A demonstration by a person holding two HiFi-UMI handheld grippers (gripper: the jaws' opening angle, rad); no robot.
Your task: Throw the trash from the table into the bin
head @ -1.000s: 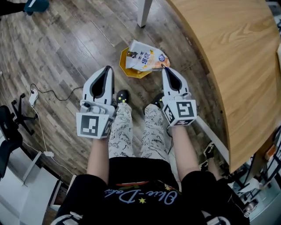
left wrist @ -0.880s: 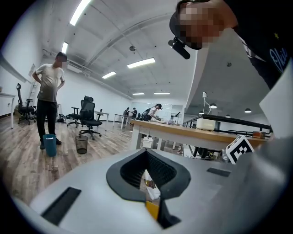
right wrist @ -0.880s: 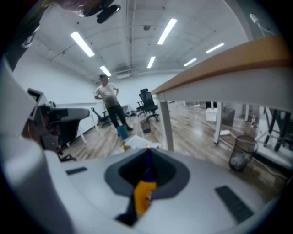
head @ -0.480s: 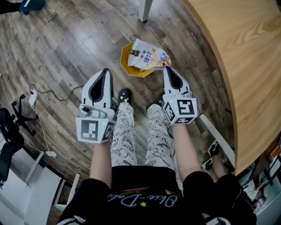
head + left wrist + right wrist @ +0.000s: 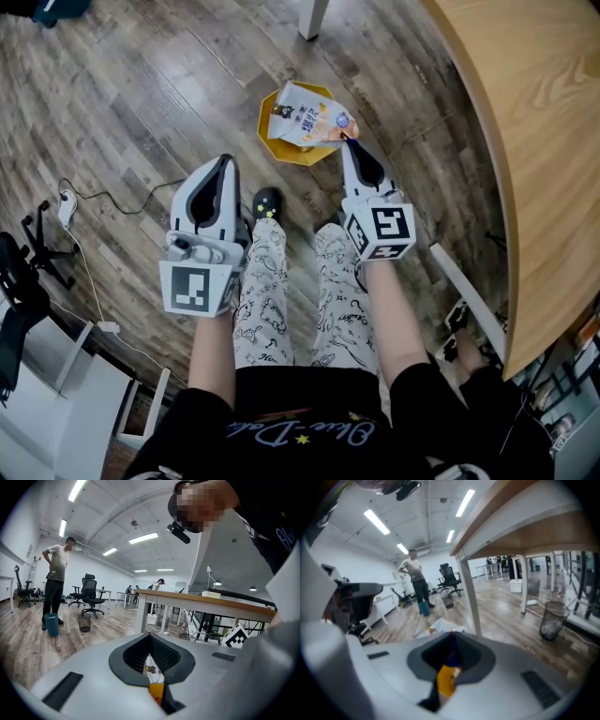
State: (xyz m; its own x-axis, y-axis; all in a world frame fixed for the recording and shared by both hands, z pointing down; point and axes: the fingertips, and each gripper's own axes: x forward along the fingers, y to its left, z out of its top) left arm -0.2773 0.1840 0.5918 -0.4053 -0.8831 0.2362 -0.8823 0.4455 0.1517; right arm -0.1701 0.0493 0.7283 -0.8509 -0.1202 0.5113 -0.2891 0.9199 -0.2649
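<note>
A white and orange snack bag [image 5: 309, 120] hangs over a yellow bin [image 5: 277, 150] that stands on the wooden floor in front of the person's feet. My right gripper [image 5: 345, 141] is shut on the bag's right corner, and in the right gripper view an orange and blue strip of the bag [image 5: 443, 679] is pinched between the jaws. My left gripper [image 5: 225, 161] hovers left of the bin, shut and holding nothing. Along its jaws in the left gripper view, the bag [image 5: 152, 670] and the bin [image 5: 156, 692] show ahead.
A curved wooden table [image 5: 544, 112] runs along the right, with its white leg [image 5: 312, 17] beyond the bin. The person's legs [image 5: 258, 281] stand between the grippers. A cable [image 5: 103, 202] lies on the floor at left. Another person [image 5: 55, 588] and wire bins stand far off.
Both grippers have sunk toward the floor. The right one has brought the snack bag down closer over the yellow bin, still shut on its corner.
</note>
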